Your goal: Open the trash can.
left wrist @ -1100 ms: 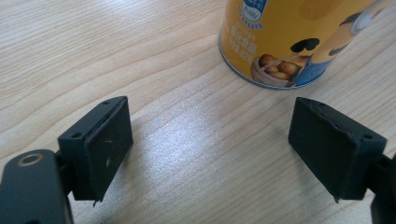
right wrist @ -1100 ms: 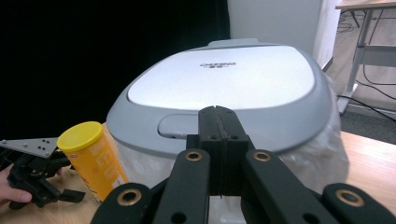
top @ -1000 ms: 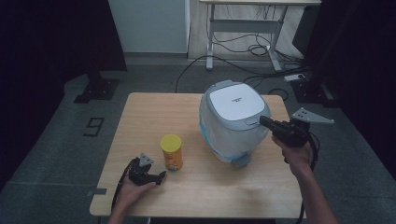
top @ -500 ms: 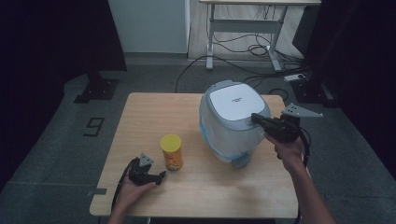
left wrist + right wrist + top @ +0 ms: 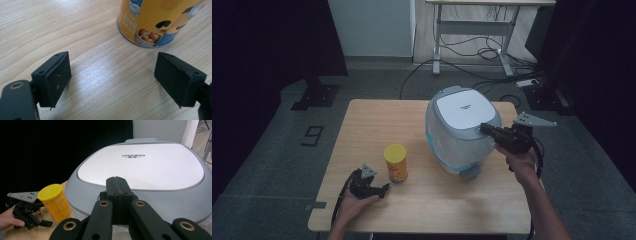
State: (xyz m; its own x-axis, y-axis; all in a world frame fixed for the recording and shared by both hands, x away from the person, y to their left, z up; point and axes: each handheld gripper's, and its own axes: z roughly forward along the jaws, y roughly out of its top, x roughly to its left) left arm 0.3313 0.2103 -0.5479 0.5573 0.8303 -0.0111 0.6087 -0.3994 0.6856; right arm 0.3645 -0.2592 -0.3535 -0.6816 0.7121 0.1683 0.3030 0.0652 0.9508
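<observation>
High view: right tool (image 5: 486,129), jaws closed and empty, presses the rice cooker (image 5: 462,127) lid latch, likely to open it; left tool (image 5: 384,188) rests wide beside the crisps can (image 5: 395,162).

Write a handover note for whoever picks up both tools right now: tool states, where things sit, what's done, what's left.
Right tool: jaws shut, empty, tip at the front edge of the grey cooker's lid, by its latch button.
Left tool: jaws open, empty, resting on the table just short of the yellow can.
Cooker lid is closed; the can stands upright beside it, untouched.
Done: nothing moved yet.
Left, probably: press the latch to open the lid, then grasp the can.
</observation>
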